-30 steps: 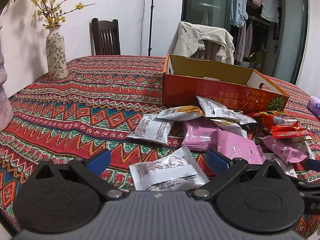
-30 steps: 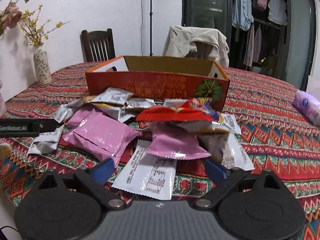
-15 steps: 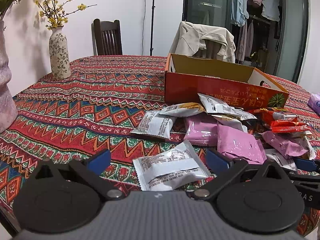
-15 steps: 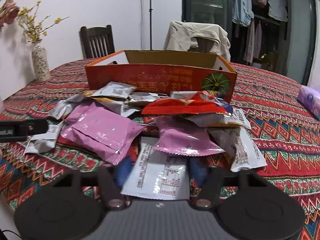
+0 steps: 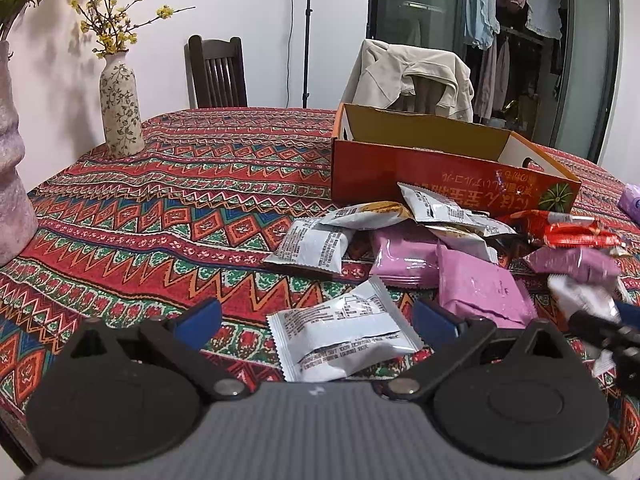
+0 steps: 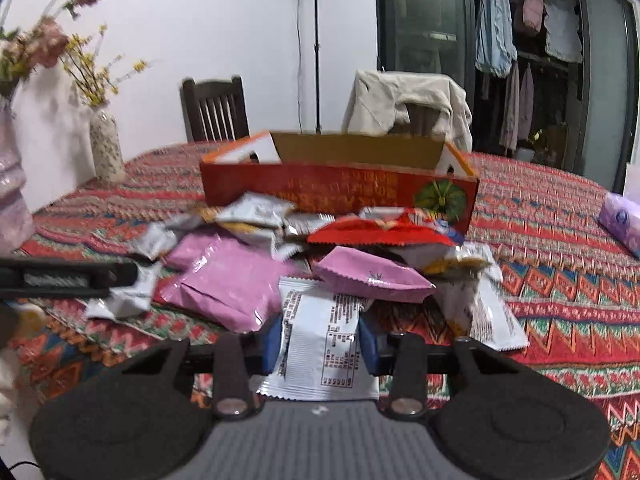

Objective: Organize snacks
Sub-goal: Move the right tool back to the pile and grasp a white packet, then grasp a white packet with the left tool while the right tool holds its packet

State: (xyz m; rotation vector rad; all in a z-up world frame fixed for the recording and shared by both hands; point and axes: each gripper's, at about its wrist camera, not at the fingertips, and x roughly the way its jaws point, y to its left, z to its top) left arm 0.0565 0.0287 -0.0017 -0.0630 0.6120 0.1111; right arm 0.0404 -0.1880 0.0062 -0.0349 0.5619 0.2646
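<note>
- Our right tongs (image 6: 320, 344) are closing on a white packet (image 6: 320, 356). The blue pads already touch its two long edges, so we judge that it is gripped, or nearly so.
- This packet lies at 6 o'clock of the snack pile (image 6: 320, 252), partly under a pink packet (image 6: 372, 276). We think it was chosen because it is the nearest one and its free end points toward us.
- The box (image 6: 340, 188) stands open at 12 o'clock behind the pile. It seems to be the place where the snacks must go.
- Our left tongs (image 5: 316, 320) are wide open and hold nothing. Another white packet (image 5: 344, 332) lies flat on the surface (image 5: 160, 208) between the fingers, which do not touch it.
- Both tongs point forward and somewhat downward, low over the surface. The right tongs look slightly tilted, and their view is blurred.
- The vase (image 5: 120, 108) stands at 10 o'clock, well apart from the snacks.
</note>
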